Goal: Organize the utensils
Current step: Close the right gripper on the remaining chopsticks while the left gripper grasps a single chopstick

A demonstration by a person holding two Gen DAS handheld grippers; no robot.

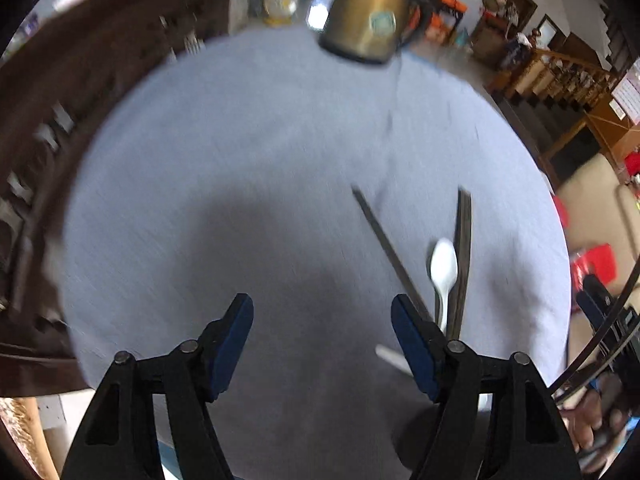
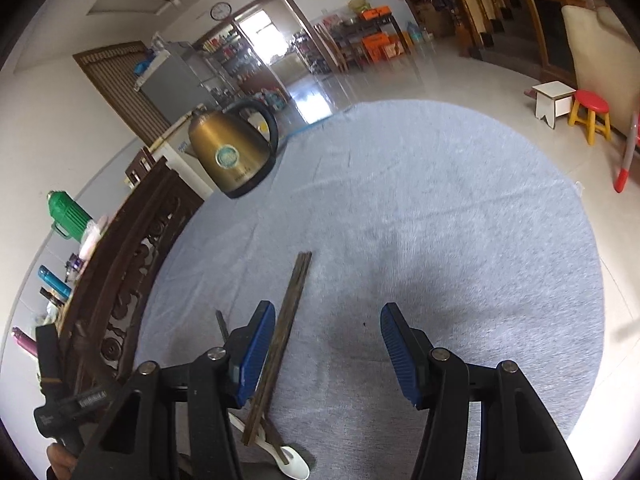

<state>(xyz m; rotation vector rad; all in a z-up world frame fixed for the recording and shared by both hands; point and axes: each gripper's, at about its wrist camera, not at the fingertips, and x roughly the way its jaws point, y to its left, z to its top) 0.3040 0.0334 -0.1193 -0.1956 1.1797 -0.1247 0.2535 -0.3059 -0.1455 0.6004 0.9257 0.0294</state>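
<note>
Both grippers hang wide open and empty over a table under a grey cloth (image 1: 240, 140). The left gripper (image 1: 322, 322) has a white spoon (image 1: 444, 268) between one loose chopstick (image 1: 384, 248) and a chopstick pair (image 1: 463, 256) by its right finger. The right gripper (image 2: 328, 332) has the pair at its left finger. A gold kettle (image 2: 230, 152) stands at the far edge.

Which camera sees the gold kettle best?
The right wrist view: the kettle is sharp, with its handle and round label clear. In the left wrist view it sits at the table's far edge, blurred.
</note>
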